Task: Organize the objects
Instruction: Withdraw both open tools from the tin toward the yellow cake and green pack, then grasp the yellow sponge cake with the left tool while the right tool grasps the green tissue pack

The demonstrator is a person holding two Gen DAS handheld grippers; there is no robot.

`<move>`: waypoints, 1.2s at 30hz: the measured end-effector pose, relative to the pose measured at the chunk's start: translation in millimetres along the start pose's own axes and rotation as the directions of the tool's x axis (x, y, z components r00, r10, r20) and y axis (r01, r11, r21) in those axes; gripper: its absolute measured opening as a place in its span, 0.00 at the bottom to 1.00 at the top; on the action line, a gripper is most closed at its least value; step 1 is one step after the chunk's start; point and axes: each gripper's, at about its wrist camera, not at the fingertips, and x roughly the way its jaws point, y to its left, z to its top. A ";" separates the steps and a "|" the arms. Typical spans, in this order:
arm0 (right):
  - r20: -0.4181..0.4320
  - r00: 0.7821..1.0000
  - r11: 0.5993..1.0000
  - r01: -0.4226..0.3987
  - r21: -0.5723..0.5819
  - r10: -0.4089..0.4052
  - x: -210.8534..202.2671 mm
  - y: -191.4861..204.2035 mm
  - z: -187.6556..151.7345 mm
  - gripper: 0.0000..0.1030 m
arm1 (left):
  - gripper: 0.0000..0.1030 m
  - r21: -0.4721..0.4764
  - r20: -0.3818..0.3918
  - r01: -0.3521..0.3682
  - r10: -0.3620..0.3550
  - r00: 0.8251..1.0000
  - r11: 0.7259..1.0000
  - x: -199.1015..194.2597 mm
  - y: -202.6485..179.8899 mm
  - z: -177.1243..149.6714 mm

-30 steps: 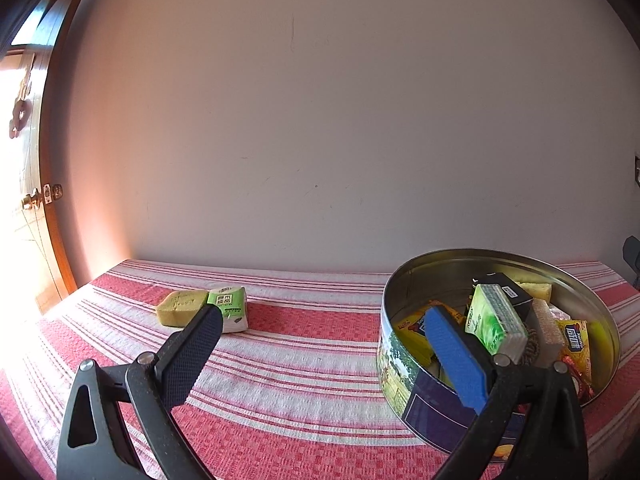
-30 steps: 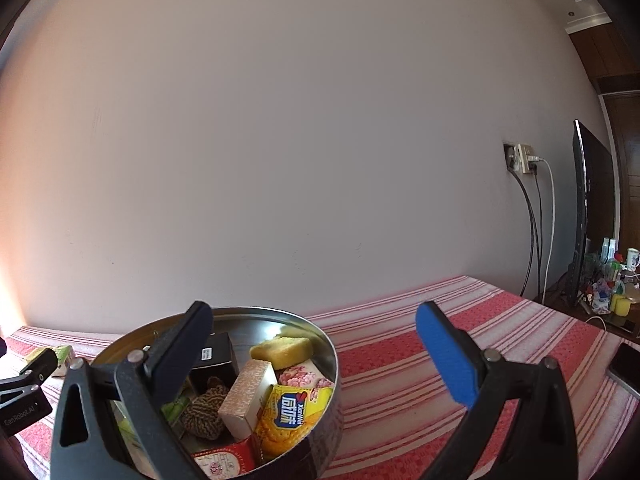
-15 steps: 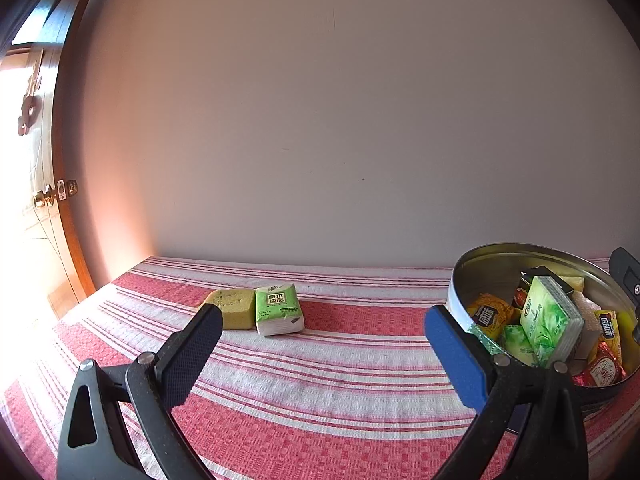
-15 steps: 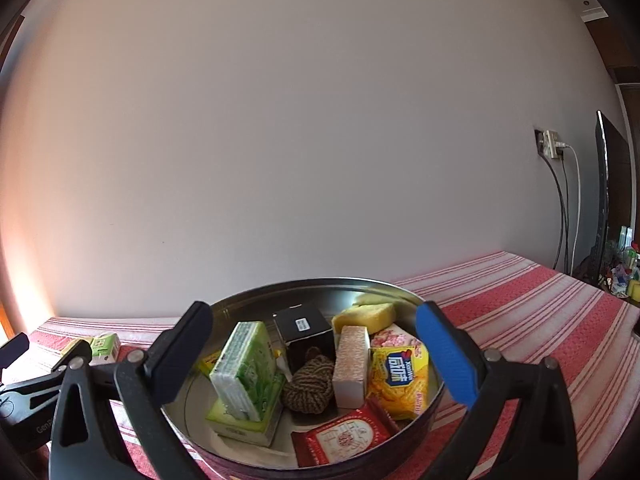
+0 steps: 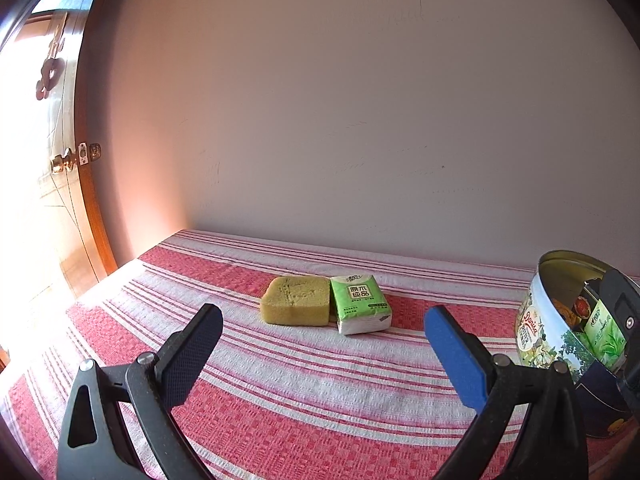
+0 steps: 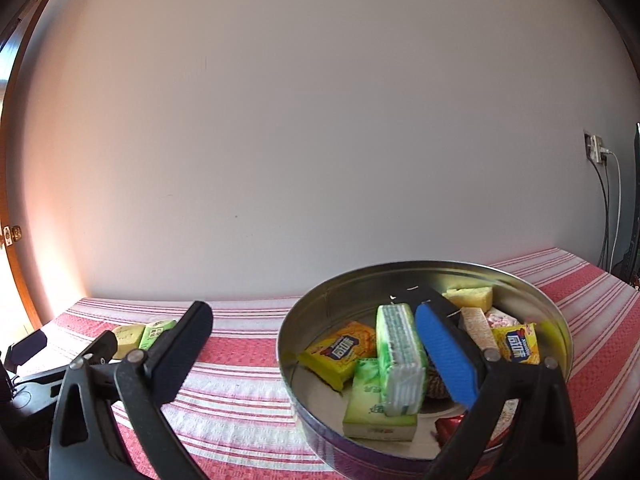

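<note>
Left wrist view: our left hand-held gripper [image 5: 322,332] sat nearest, jaws wide apart, nothing between them, above the red-and-white striped table [image 5: 280,420]. Just past it lay the yellow sponge [image 5: 295,300] and the green tissue pack [image 5: 360,308], flat, side by side and touching, near the wall [image 5: 340,120]. The round tin [image 5: 532,332] stood at the far right of this view, well apart from both.

Right wrist view: our right hand-held gripper [image 6: 312,346] was also spread open and empty, its blue pad over the tin's [image 6: 400,276] left half. Inside we saw an upright tissue pack [image 6: 400,352], yellow snack packets [image 6: 340,354], another sponge [image 6: 470,297] and more, crowded.

Handling, as we judged it: sponge light, soft, would squash, so a gentle pinch across its short sides. Tissue pack light, plastic wrap likely slick and yielding; we would take it across the narrow width, mid-body. Both sat close, so one finger had to slip into the seam or approach from the outer edges. Tin space looked tight.
</note>
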 end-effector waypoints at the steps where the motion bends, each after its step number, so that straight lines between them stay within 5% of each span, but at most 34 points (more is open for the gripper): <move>1: -0.006 1.000 1.000 -0.010 -0.003 0.010 2.9 5.9 -0.3 1.00 | 0.99 0.004 -0.001 -0.008 0.008 1.000 1.000 2.5 3.1 1.2; 11: -0.099 0.991 0.994 -0.099 -0.052 0.093 39.3 62.1 -3.8 1.00 | 0.99 -0.019 -0.057 -0.138 0.137 0.989 0.990 40.9 59.9 12.2; 16: -0.204 0.969 0.987 -0.151 -0.055 0.137 72.3 89.2 -5.5 1.00 | 0.99 -0.030 -0.095 -0.208 0.204 0.974 0.978 63.6 88.9 19.1; 20: -0.339 0.926 0.976 -0.204 -0.081 0.166 108.3 116.4 -10.3 0.99 | 0.99 -0.035 -0.144 -0.225 0.218 0.965 0.974 81.6 107.4 21.5; 23: -0.449 0.873 0.963 -0.255 -0.090 0.189 136.9 136.3 -17.4 0.87 | 0.99 -0.023 -0.158 -0.221 0.215 0.964 0.975 89.0 114.1 22.4; 27: -0.553 0.808 0.952 -0.294 -0.079 0.204 166.1 150.5 -27.6 0.85 | 0.99 -0.030 -0.207 -0.187 0.177 0.962 0.982 100.5 122.1 22.8; 33: -0.639 0.748 0.946 -0.309 -0.098 0.178 199.2 173.4 -37.6 0.80 | 0.99 -0.054 -0.259 -0.165 0.145 0.955 0.985 109.7 124.6 20.2; 36: -0.639 0.756 0.944 -0.298 -0.141 0.143 205.5 183.6 -37.5 0.76 | 0.99 -0.049 -0.265 -0.150 0.132 0.955 0.987 110.7 121.8 20.0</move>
